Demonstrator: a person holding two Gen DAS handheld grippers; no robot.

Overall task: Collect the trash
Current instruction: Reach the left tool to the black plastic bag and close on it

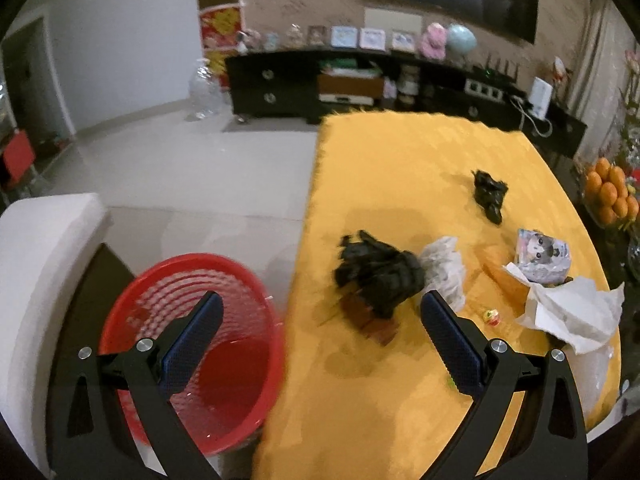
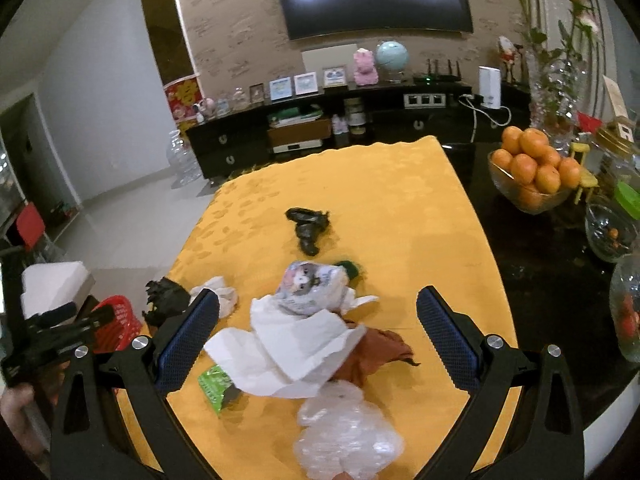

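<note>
Trash lies on a yellow tablecloth (image 1: 400,160). My left gripper (image 1: 320,300) is open, just short of a crumpled black bag (image 1: 380,276) that lies on a brown scrap (image 1: 374,322). A red mesh basket (image 1: 192,340) stands low, left of the table edge. My right gripper (image 2: 318,300) is open above white paper (image 2: 292,348), a cartoon-printed wrapper (image 2: 308,284) and brown paper (image 2: 372,356). Near them lie a green packet (image 2: 218,386), clear plastic (image 2: 348,432) and a second black bag (image 2: 308,224).
A bowl of oranges (image 2: 532,172) and glass jars (image 2: 608,232) stand on the dark table top to the right. A white chair (image 1: 40,260) is beside the basket. A dark TV cabinet (image 1: 360,84) lines the far wall across open floor.
</note>
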